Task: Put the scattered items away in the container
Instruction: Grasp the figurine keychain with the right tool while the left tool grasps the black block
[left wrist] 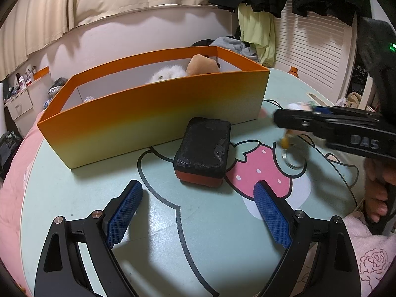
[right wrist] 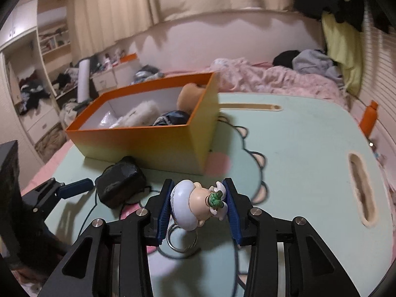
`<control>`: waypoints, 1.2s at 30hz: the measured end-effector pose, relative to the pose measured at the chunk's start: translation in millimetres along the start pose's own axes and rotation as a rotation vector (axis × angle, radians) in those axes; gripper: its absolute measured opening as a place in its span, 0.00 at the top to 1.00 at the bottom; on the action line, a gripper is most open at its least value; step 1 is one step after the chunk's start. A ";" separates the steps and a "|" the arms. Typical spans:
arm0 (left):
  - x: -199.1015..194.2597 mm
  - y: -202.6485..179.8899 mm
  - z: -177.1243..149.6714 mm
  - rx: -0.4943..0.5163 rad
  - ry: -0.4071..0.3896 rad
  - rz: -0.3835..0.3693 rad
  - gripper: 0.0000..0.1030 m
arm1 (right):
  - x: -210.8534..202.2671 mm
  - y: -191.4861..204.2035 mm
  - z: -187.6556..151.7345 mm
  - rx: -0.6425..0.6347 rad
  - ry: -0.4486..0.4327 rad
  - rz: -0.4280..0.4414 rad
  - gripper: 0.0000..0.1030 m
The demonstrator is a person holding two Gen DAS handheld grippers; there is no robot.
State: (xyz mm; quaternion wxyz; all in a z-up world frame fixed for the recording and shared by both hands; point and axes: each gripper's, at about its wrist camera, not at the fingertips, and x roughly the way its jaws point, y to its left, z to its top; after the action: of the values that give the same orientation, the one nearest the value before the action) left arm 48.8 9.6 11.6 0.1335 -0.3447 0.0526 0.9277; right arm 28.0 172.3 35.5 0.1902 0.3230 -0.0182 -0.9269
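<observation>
An orange-to-yellow open box [left wrist: 158, 113] stands on the mint table; it also shows in the right wrist view [right wrist: 158, 146]. Inside are a white fluffy toy [right wrist: 141, 113], a tan plush [right wrist: 188, 96] and a dark item [right wrist: 173, 120]. A black eraser block with a red base [left wrist: 203, 151] lies in front of the box, also seen in the right wrist view [right wrist: 121, 183]. My left gripper [left wrist: 198, 198] is open, just short of the block. My right gripper [right wrist: 199, 205] is shut on a small figurine keychain [right wrist: 195, 203] with a dangling metal ring [right wrist: 182, 241], held above the table.
The table [right wrist: 297, 153] has a cartoon print and cut-out handle slots [right wrist: 362, 193]. An orange bottle [right wrist: 368, 120] stands at its far right edge. A pink bed with piled clothes [right wrist: 284, 79] lies behind. The right gripper [left wrist: 279, 120] reaches in from the right in the left wrist view.
</observation>
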 end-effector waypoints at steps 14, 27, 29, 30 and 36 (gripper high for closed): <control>-0.1 -1.7 0.5 0.001 0.003 0.002 0.11 | -20.6 9.3 -12.5 -0.047 -0.104 -0.046 0.62; -11.4 12.7 16.4 -0.029 -0.033 -0.036 0.12 | -18.2 -1.8 -13.4 -0.001 -0.076 -0.032 0.62; -12.9 14.5 19.9 -0.029 -0.034 -0.054 0.12 | -18.2 -1.8 -13.5 0.001 -0.076 -0.029 0.62; -13.0 13.3 20.9 -0.021 -0.035 -0.057 0.12 | -17.9 -1.8 -13.4 0.003 -0.074 -0.028 0.62; -3.3 -10.2 31.8 0.102 -0.021 -0.022 0.22 | -17.4 -3.5 -13.3 0.009 -0.073 -0.025 0.62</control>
State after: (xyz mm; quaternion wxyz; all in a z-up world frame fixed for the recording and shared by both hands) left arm 34.3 24.7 37.7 0.1616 -0.3281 0.0948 0.9259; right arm 47.3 183.1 34.7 0.1762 0.2898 -0.0253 -0.9404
